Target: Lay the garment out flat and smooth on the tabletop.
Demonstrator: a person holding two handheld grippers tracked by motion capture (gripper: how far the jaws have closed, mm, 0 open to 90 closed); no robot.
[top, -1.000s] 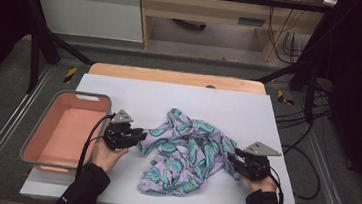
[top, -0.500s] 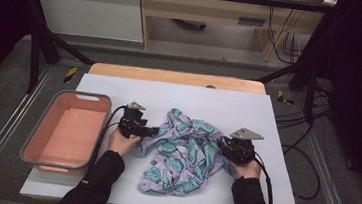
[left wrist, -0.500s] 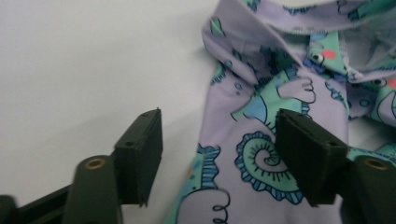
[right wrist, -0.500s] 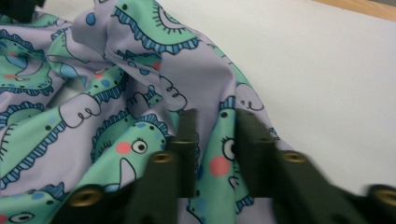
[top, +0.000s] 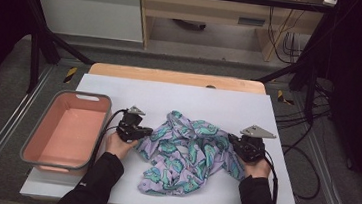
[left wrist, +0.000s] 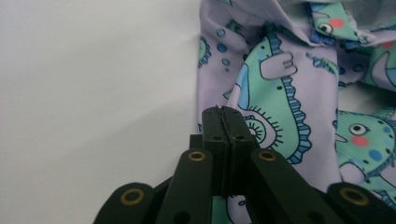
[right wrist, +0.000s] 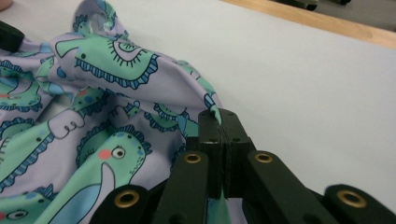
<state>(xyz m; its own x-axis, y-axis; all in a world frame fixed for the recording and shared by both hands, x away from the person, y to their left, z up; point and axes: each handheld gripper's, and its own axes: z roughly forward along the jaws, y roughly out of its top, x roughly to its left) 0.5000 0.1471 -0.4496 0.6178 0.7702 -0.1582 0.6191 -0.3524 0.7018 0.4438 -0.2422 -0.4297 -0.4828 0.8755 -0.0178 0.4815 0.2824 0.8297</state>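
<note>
Both hands low, gripping cloth

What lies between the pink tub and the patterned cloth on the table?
In the high view, the left gripper and its hand lie between the pink tub and the patterned cloth.

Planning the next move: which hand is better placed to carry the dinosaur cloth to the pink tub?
Left, probably. The left tool pinches the cloth edge right beside the tub; the right tool grips the far side.
</note>
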